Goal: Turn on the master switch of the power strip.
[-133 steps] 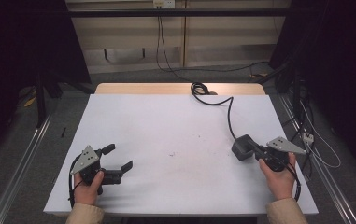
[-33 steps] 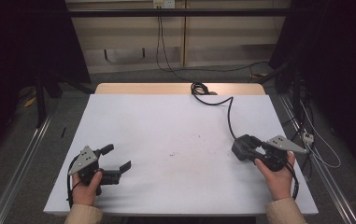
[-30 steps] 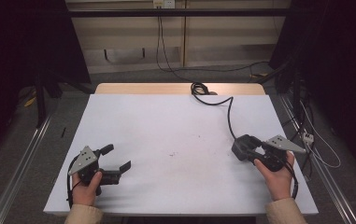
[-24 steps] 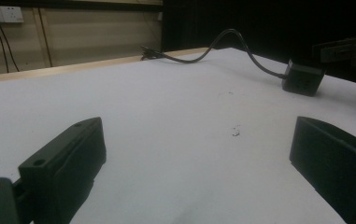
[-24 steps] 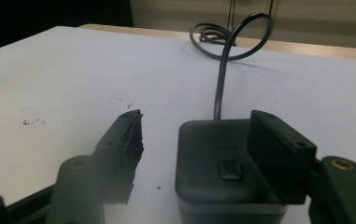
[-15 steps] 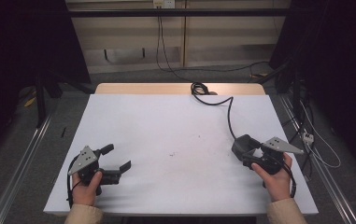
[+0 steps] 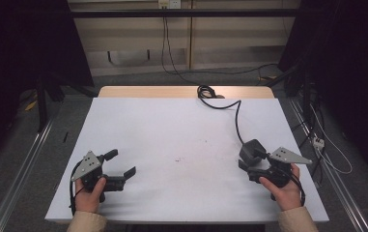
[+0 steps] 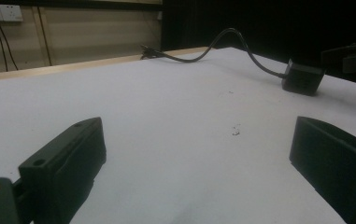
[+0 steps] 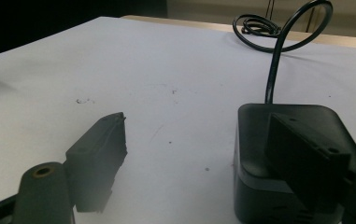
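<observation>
Right tongs [image 7: 247, 166], jaws just opening, stand wide beside the black adapter [image 7: 252, 150]; left tongs [image 7: 121, 164] gape empty over the worktop [image 7: 181, 125]

The right gripper [image 7: 249, 170] is opening its jaws: having been closed on the black power adapter [image 7: 252, 150] in the earlier pictures, they are now standing apart. In the right gripper view, one jaw is lying over the black power adapter [image 9: 288, 158] while the other is standing clear of it on the bare white table [image 9: 119, 65], no longer clamping the housing.
</observation>
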Action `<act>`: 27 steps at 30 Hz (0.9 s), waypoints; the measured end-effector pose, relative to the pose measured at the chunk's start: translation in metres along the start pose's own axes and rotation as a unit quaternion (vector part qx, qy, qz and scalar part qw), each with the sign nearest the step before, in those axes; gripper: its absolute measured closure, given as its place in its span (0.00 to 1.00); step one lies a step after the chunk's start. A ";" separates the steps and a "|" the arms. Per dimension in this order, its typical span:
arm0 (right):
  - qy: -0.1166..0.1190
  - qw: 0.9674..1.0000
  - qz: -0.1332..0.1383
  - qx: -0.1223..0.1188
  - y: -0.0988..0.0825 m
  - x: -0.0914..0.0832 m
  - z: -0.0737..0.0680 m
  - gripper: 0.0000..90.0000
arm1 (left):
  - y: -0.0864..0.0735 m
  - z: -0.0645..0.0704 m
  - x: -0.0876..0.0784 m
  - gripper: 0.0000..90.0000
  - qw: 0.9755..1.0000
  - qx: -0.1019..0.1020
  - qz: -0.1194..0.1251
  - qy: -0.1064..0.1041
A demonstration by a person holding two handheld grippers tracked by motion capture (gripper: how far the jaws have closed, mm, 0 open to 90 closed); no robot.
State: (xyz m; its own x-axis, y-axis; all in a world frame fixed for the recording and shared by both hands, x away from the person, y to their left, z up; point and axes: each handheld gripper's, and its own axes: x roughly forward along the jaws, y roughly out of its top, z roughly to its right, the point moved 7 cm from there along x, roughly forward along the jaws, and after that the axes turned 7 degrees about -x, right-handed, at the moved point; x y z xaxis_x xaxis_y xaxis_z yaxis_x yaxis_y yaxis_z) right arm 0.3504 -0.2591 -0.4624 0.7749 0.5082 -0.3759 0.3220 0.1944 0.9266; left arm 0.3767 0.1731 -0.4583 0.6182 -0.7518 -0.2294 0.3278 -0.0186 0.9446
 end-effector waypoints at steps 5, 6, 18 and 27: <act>0.008 1.000 0.001 -0.003 -0.001 0.000 -0.006 0.22 | 0.000 0.000 0.000 0.04 1.000 0.000 0.000 0.000; 0.009 1.000 0.000 -0.004 -0.002 0.000 -0.007 0.22 | 0.000 0.000 0.000 0.04 1.000 0.000 0.001 0.000; 0.031 0.999 -0.006 -0.021 -0.006 0.002 -0.023 0.20 | 0.000 0.000 0.000 0.04 1.000 0.000 0.000 0.000; 0.043 0.999 -0.011 -0.026 -0.010 0.001 -0.031 0.20 | 0.000 0.000 0.000 0.04 1.000 -0.001 0.002 -0.002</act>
State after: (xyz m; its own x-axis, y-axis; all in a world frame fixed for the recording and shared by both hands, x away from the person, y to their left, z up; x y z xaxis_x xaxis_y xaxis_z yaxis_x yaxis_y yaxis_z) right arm 0.3311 -0.2344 -0.4716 0.7174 0.5734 -0.3955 0.3079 0.2482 0.9185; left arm 0.3763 0.1730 -0.4580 0.6169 -0.7544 -0.2244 0.3269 -0.0138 0.9450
